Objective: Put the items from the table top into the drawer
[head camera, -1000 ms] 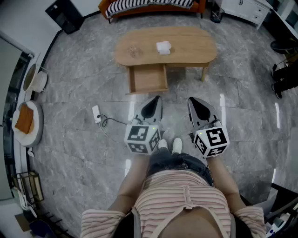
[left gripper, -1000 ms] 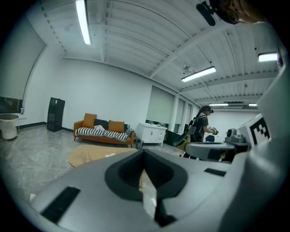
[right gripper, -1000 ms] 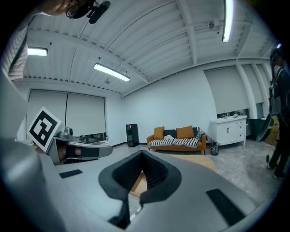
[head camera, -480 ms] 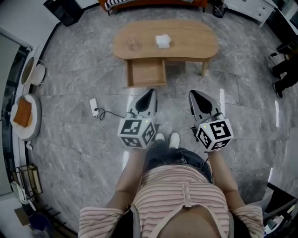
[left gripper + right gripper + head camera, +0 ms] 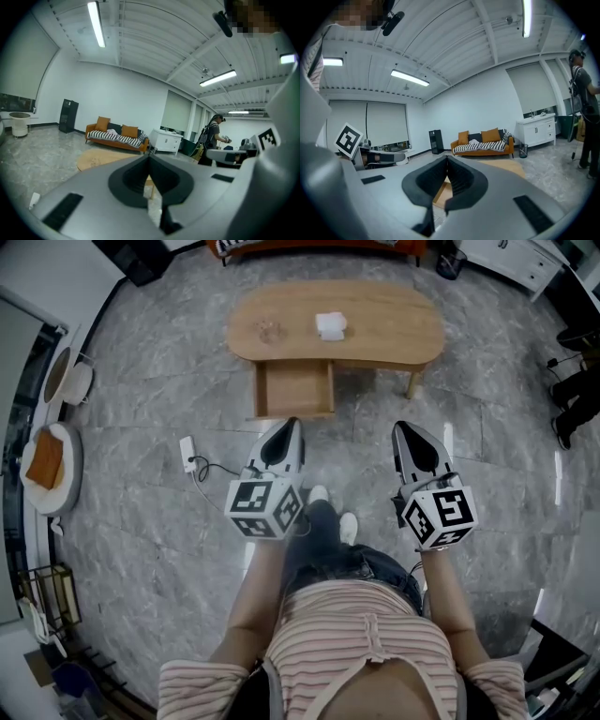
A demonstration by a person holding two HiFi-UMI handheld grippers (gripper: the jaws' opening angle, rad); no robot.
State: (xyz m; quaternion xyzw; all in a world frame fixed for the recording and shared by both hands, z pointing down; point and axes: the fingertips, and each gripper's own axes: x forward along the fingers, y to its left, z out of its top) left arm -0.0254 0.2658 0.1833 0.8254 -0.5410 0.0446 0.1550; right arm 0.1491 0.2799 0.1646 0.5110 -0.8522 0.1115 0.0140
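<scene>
1. The person stands on the grey marble floor, well apart from the oval wooden surface, with 1 pair of tongs in each hand. Both pairs point toward the surface.
2. The left tongs have their jaws together, with nothing between them. The left gripper view shows the 2 dark pads meeting at the tip.
3. The right tongs are the same: jaws closed tip to tip and holding nothing, as the right gripper view shows.
4. The drawer stands pulled out from the near side of the surface, under its left half and open toward the person.
5. The task's 2 things both lie on top of the surface, outside the drawer. A clear glass item sits on the left part and a white item near the middle. They are apart from each other and far from both tongs.
6. A white power strip with its cable lies on the floor, to the left of the left tongs.
7. Beyond the surface an orange sofa with a striped cover stands by the wall, with a white cabinet just to its right.
8. Another person stands further right in the left gripper view.
</scene>
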